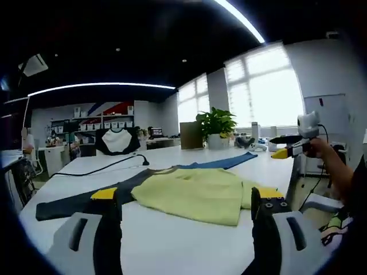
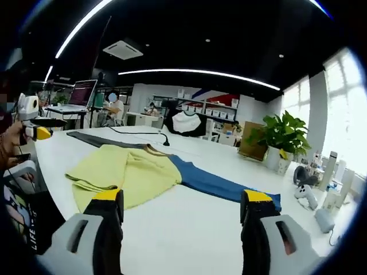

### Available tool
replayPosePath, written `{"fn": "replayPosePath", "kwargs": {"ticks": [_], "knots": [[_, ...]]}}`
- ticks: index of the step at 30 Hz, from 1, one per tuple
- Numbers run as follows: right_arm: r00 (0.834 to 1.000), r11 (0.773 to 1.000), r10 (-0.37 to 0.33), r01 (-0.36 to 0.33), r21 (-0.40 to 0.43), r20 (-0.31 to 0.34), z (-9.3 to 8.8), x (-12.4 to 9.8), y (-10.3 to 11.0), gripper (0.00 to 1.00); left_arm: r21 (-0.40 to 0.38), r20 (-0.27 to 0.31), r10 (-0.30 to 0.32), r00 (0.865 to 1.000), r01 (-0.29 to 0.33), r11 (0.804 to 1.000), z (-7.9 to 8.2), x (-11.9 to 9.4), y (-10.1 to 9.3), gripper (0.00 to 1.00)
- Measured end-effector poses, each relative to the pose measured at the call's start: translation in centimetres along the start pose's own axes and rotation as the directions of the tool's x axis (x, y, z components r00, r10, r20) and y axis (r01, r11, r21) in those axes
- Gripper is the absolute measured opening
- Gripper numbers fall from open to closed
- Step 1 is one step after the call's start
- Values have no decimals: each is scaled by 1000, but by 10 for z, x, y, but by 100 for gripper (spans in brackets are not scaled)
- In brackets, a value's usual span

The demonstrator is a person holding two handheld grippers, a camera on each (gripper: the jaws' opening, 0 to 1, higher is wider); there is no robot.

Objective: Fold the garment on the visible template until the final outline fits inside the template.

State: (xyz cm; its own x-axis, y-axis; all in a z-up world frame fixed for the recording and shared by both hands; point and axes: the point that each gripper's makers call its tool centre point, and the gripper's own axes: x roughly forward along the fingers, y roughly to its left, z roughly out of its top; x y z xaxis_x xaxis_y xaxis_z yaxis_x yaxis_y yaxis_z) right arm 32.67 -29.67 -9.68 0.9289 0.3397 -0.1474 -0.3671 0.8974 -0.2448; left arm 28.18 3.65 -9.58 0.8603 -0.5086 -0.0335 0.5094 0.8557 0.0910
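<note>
1. I had the left gripper [image 1: 186,206] held above the near edge of the white table [image 1: 172,246], its jaws spread wide with nothing between them.
2. The right gripper [image 2: 180,206] hovered the same way at its own side of the table: jaws wide apart, empty, touching no cloth.
3. The yellow garment [image 1: 192,195] lay flat on the table, just beyond the left gripper's tips. Its body looked partly folded already, with a doubled edge along the near side.
4. Under it ran a long dark strip [image 1: 74,203], grey toward one end and blue [image 2: 221,183] toward the other. I took this for the template, though I could not be sure of it.
5. In the right gripper view the yellow cloth overhung the strip on the near side, with a loose flap [image 2: 94,183] nearest the person's side.
6. In the left gripper view the right gripper showed at the far right, raised off the table in the person's hand [image 1: 318,149].
7. I judged the fold was mid-way: neither tool gripped anything and the outline was wider than the strip.
8. The next move called for lowering one gripper to the overhanging yellow edge, pinching a single layer, and carrying it across.
9. A black cable [image 1: 109,166] and a potted plant [image 1: 217,127] sat well beyond the cloth.
</note>
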Motion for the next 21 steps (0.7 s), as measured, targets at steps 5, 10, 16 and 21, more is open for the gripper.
{"fn": "replayPosePath", "kwargs": {"ticks": [5,10,16,21], "knots": [[1000,1000,12,-12,-7,28,8,-8,10,100,57,-41,-17,999,19,998,-9,3,-15,100],[999,999,49,-49,2,19,6,-12,25,100,80,-77,-59,995,65,995,-18,9,-31,97],[998,998,68,-68,-9,-4,2,-12,27,100,52,-145,-146,979,155,987,-38,22,-52,87],[997,997,80,-80,-7,-14,0,-13,28,100,31,-178,-195,965,203,979,-50,38,-60,82]]}}
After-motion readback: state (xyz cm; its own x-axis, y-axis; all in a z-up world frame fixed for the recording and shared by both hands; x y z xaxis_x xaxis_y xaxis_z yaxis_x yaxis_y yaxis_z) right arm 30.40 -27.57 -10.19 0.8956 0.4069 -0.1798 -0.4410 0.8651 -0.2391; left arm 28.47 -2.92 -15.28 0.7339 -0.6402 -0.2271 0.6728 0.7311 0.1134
